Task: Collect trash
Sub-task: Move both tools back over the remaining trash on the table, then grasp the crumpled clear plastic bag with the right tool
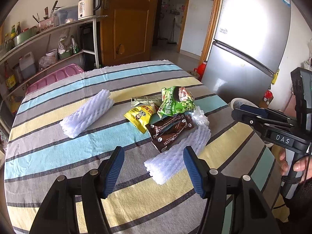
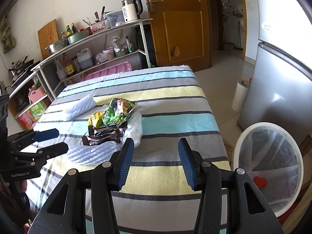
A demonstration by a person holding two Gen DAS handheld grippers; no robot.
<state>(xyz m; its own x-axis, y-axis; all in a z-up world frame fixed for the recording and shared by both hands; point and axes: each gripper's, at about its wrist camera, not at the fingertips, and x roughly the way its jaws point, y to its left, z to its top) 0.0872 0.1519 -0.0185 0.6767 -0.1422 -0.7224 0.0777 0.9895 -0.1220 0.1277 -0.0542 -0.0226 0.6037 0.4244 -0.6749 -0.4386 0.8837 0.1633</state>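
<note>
My left tongs (image 1: 154, 167) sit nearest, pads apart with nothing between them, just short of the near foam net (image 1: 175, 156) on the striped bench (image 1: 58, 156). My right tongs (image 2: 156, 161) are also apart and empty, above bare cloth to the right of the net.

The trash is 1 heap just beyond that net: 2 brown wrappers (image 1: 169, 132) touching its far edge, a yellow packet (image 1: 139, 118) and green bag (image 1: 176, 103) behind them, a clear plastic scrap (image 1: 200, 117) at their right, and a 2nd foam net (image 1: 87, 115) well apart to the left. The bin (image 2: 269, 167) stands on the floor off the bench's right edge.

Risks, as I judge them: the net is soft, so a shallow pinch could slip off. It touches the wrappers, so lifting it may drag them off the bench. Both tongs converging on 1 heap could collide, and the light films may miss the bin.
</note>
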